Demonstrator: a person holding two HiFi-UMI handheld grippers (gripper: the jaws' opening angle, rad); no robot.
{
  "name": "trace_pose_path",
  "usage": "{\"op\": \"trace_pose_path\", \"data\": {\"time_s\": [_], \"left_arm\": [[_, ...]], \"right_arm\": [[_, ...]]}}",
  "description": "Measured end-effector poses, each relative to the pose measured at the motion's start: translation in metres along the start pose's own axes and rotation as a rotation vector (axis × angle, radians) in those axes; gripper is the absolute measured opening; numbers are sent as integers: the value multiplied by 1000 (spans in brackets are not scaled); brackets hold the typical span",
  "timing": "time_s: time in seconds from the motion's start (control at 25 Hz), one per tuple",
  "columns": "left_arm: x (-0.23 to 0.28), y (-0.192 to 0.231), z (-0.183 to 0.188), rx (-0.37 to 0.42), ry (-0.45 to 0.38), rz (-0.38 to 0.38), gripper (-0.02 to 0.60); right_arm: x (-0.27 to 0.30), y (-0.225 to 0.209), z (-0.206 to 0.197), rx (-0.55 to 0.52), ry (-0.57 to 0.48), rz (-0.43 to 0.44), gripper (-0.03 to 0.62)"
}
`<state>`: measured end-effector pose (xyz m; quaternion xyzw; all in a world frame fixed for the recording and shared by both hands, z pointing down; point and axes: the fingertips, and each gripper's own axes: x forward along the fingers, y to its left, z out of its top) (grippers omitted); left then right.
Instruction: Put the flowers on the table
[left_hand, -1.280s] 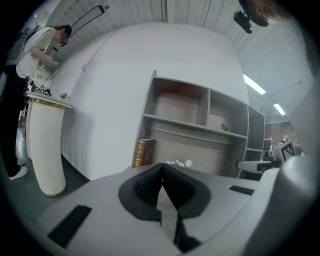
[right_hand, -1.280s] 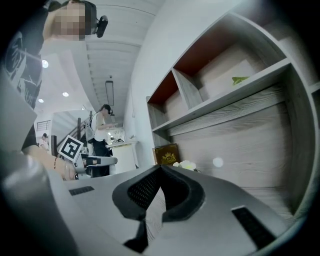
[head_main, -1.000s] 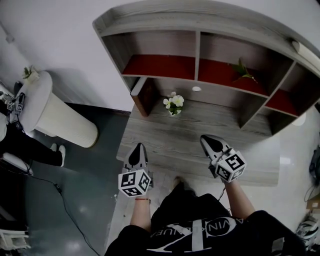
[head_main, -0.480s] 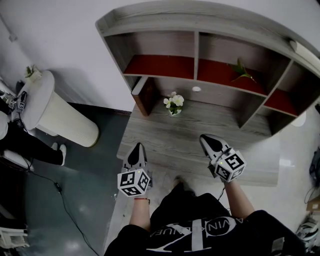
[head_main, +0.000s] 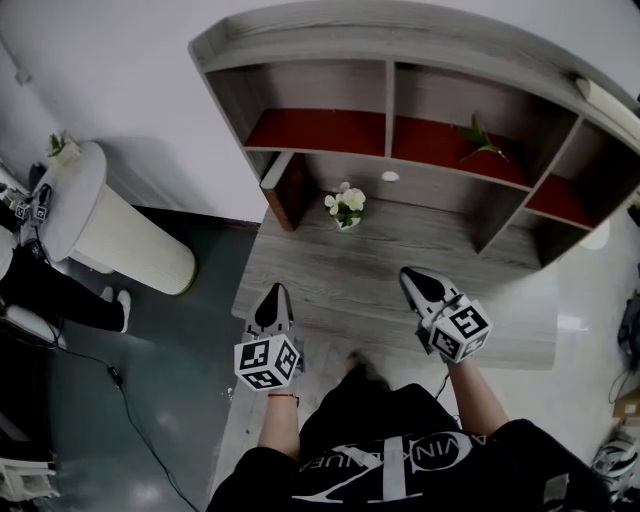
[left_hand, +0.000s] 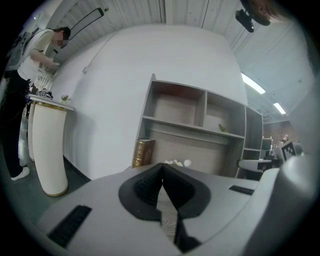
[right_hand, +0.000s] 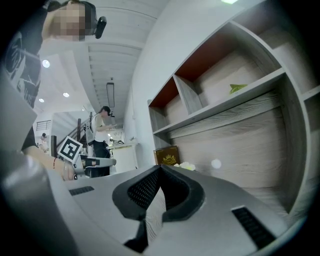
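A small bunch of white flowers (head_main: 346, 207) stands in a little vase on the wooden table (head_main: 400, 300), near its back under the shelf unit. The flowers (left_hand: 174, 162) peek just over the left jaws, and the flowers (right_hand: 187, 165) also show past the right jaws. My left gripper (head_main: 275, 293) hovers over the table's front left, shut and empty. Over the front right, my right gripper (head_main: 411, 278) is also shut on nothing. Both point toward the flowers from well short of them.
A brown book (head_main: 285, 190) stands upright left of the flowers. The shelf unit (head_main: 390, 100) holds a green leaf (head_main: 480, 140); a small white round thing (head_main: 390, 177) lies behind the flowers. A white pedestal (head_main: 100, 220) and a person (left_hand: 35, 60) are at the left.
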<state>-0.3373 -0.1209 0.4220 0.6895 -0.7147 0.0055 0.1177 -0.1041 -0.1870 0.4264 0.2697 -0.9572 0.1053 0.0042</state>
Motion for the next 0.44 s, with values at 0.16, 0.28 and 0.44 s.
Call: {"op": "trace_pose_path", "data": {"time_s": [0.16, 0.28, 0.44], "left_arm": [[1, 1, 0, -1, 4, -2, 3], [3, 2, -1, -5, 6, -5, 3], [6, 2, -1, -5, 11, -10, 3]], "right_arm": [[0, 0, 0, 1, 1, -6, 11], [1, 0, 0, 3, 3, -8, 11], [2, -2, -1, 7, 5, -10, 11]]}}
